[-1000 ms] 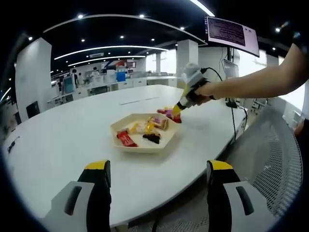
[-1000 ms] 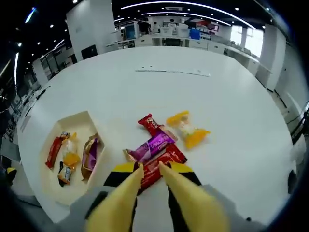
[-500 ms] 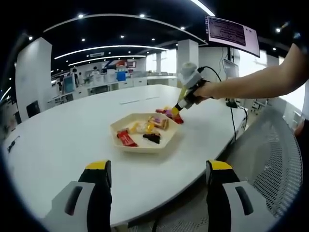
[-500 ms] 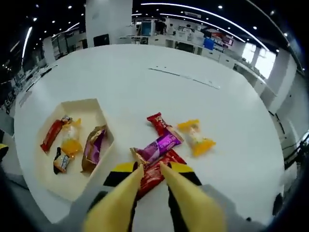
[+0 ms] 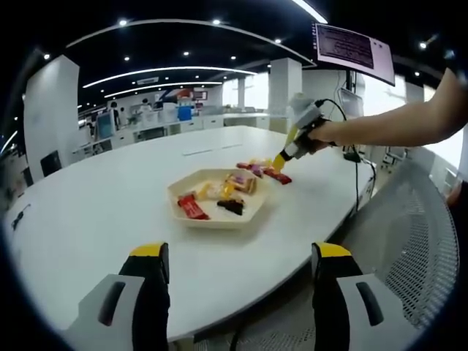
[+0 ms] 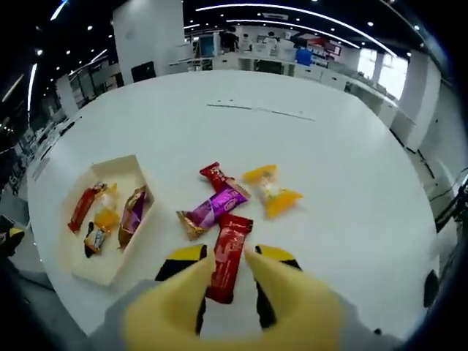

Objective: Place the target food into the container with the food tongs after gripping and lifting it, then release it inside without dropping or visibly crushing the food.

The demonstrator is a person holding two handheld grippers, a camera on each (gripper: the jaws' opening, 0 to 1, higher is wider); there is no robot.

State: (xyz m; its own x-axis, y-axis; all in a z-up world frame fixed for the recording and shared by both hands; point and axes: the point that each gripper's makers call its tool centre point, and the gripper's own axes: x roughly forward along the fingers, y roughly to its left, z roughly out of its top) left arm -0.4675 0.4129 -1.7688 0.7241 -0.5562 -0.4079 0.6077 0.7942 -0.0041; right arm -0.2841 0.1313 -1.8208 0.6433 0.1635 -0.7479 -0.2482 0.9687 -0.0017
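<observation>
Right tongs (image 6: 228, 257): yellow tips closed on red snack bar (image 6: 227, 256), bar lifted clear of white bench (image 6: 351, 146), beside beige tray (image 6: 135, 167); person's arm (image 5: 395, 126) outstretched over bench. Left tongs (image 5: 240, 257): spread wide, holding nothing, low at near bench edge

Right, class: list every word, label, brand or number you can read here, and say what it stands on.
None can be read.
Hanging screen: lines of text, too small.
Red wrapper between the right gripper's jaws: print blurred.
Purple wrapper: print blurred.
</observation>
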